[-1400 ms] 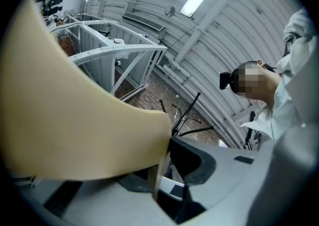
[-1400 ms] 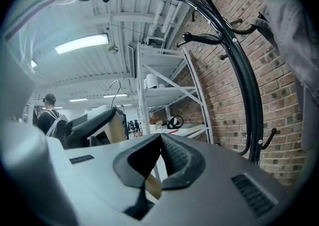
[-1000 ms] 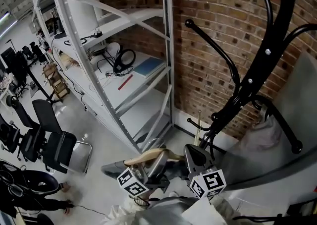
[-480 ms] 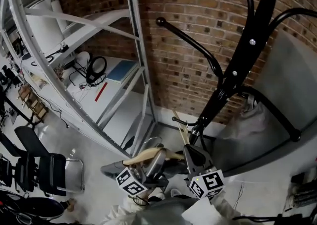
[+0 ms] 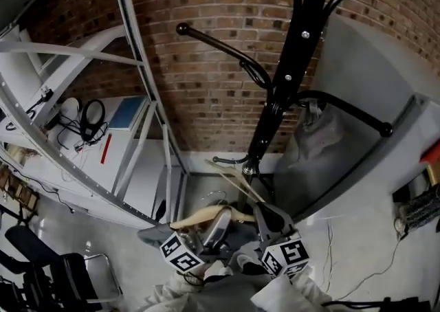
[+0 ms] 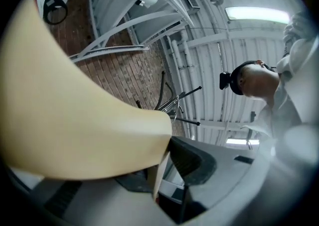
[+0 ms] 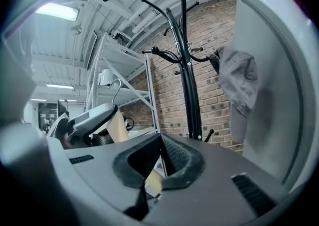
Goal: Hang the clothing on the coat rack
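A cream wooden hanger [image 5: 196, 219] lies across the bottom of the head view, with grey cloth [image 5: 152, 235] below its left end. My left gripper [image 5: 218, 216] is shut on the hanger, whose broad arm [image 6: 75, 120] fills the left gripper view beside the left gripper [image 6: 167, 145]. My right gripper [image 5: 269, 213] sits just right of it. In its own view the right gripper [image 7: 160, 143] has its pads together over a cream sliver of hanger. The black coat rack [image 5: 289, 77] stands ahead against the brick wall, also the coat rack [image 7: 187, 70]. A grey garment [image 5: 323, 132] hangs on one of its arms.
Grey metal shelving [image 5: 137, 97] stands left of the rack, with headphones and cables [image 5: 93, 115] on a shelf. A tall grey panel [image 5: 371, 63] is at the right. Another wooden hanger [image 5: 234, 176] leans at the rack's base. An office chair [image 5: 41, 283] is at the lower left.
The head view has swung right: shelving and chairs slid left, and the rack now stands nearer the middle, above the grippers. Both grippers keep their hold and their place at the bottom.
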The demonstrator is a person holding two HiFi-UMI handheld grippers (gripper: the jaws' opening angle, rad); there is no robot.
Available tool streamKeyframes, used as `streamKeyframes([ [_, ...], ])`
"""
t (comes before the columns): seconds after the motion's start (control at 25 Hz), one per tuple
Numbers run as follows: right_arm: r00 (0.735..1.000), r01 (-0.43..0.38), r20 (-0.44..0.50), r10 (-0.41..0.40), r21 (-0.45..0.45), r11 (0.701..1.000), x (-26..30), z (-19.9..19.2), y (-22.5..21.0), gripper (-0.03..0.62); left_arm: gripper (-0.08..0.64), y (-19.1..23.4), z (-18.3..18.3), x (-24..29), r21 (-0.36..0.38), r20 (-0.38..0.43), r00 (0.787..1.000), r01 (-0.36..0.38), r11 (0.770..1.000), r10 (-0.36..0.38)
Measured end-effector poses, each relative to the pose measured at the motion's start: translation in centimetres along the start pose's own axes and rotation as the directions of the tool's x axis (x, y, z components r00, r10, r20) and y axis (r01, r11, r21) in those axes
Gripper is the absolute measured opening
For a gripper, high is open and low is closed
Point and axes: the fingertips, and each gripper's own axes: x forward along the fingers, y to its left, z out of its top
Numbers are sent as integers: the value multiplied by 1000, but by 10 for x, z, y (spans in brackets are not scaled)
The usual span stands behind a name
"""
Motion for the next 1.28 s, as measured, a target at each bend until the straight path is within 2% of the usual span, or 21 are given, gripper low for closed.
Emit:
streamKeyframes([
  [0.2,992,125,4,-125,6,992,-33,-6,-2,25,107,-15,-18,-1,-65,-60,995,77,995,-81],
  [0.56,968,252,8,-252,24,967,-77,-13,-15,25,107,-36,-40,7,-128,-104,982,142,982,-156],
  [0.84,956,293,-19,-292,36,956,-89,-12,-31,25,107,-43,-52,26,-160,-118,974,173,972,-192],
  [1.16,963,263,45,-265,38,964,-82,0,-50,25,107,-43,-52,49,-142,-112,972,190,971,-207],
  [1.28,965,257,42,-258,25,966,-79,7,-56,25,107,-42,-49,59,-124,-106,972,196,973,-209],
])
